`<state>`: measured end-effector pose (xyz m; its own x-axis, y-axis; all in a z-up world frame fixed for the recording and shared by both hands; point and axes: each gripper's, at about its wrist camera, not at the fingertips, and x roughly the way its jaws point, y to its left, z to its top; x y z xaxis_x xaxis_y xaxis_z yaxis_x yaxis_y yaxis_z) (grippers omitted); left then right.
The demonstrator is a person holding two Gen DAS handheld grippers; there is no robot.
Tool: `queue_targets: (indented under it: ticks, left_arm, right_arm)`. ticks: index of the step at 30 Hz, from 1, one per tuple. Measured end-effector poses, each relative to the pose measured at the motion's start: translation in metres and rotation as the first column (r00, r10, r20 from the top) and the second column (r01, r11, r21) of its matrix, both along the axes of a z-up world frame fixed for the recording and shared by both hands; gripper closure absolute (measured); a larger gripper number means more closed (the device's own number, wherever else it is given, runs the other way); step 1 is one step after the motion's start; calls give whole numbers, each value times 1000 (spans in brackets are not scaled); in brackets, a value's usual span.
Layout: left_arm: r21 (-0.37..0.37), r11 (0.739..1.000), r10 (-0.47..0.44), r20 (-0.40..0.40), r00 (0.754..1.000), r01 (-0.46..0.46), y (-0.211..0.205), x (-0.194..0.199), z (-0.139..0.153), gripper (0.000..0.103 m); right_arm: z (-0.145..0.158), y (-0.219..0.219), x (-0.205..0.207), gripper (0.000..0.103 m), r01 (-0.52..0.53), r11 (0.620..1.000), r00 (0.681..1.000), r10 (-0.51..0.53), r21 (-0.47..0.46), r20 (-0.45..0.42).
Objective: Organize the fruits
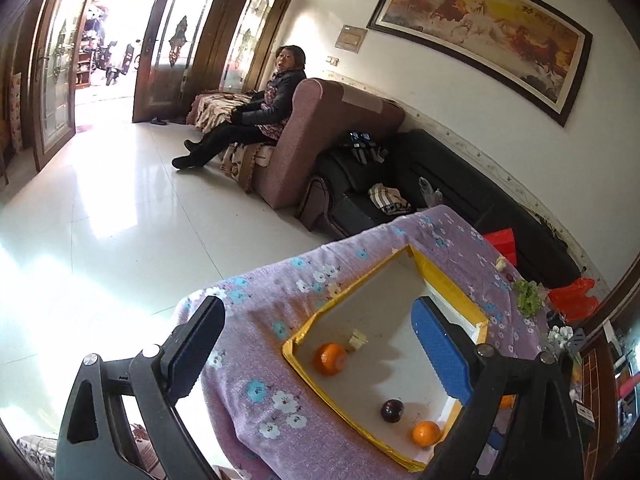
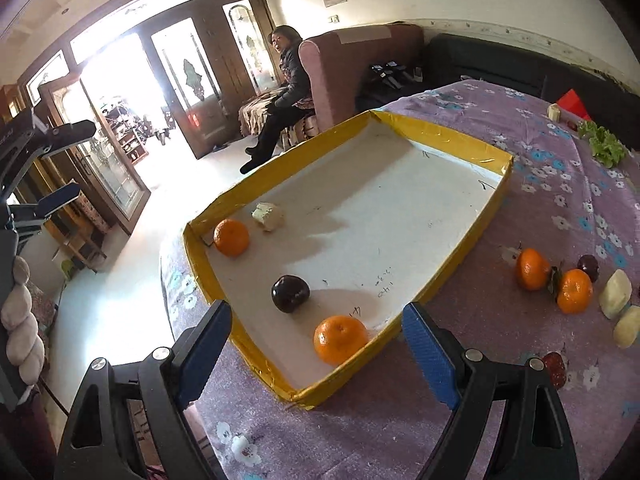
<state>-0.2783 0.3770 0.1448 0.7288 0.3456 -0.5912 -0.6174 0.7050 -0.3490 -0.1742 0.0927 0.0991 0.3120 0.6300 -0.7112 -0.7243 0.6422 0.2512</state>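
Observation:
A yellow-rimmed tray (image 2: 452,133) with a white floor sits on the purple flowered tablecloth (image 2: 460,400). In it lie an orange (image 2: 340,339) at the near corner, a dark plum (image 2: 290,293), a second orange (image 2: 231,237) and a pale fruit piece (image 2: 268,216). Right of the tray on the cloth lie two oranges (image 2: 532,269), another plum (image 2: 589,267), pale pieces (image 2: 616,294) and a red fruit (image 2: 555,368). My right gripper (image 2: 318,309) is open over the tray's near edge, holding nothing. My left gripper (image 1: 320,304) is open and empty above the tray's (image 1: 304,368) left side.
Lettuce (image 2: 606,142) and a red bag (image 2: 572,102) lie at the table's far side. A person (image 2: 286,92) sits on a pink sofa (image 2: 340,68) across the glossy floor. The table edge drops off left of the tray.

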Motion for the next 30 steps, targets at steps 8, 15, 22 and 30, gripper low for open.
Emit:
queue_targets:
  ticks: [8, 15, 22, 30]
  left_arm:
    - [32, 989, -141, -18, 990, 142, -53, 34, -5, 9]
    - [-23, 941, -340, -44, 940, 339, -115, 91, -31, 9]
    - [-6, 891, -453, -61, 890, 453, -165, 113, -42, 9]
    - [67, 824, -557, -83, 826, 563, -168, 109, -52, 9]
  right_arm:
    - [3, -72, 10, 12, 178, 983, 984, -178, 41, 0]
    - [10, -170, 5, 12, 423, 905, 906, -424, 55, 14]
    - [4, -246, -6, 13, 579, 815, 815, -579, 9, 15]
    - [6, -277, 19, 13, 617, 787, 787, -617, 13, 6]
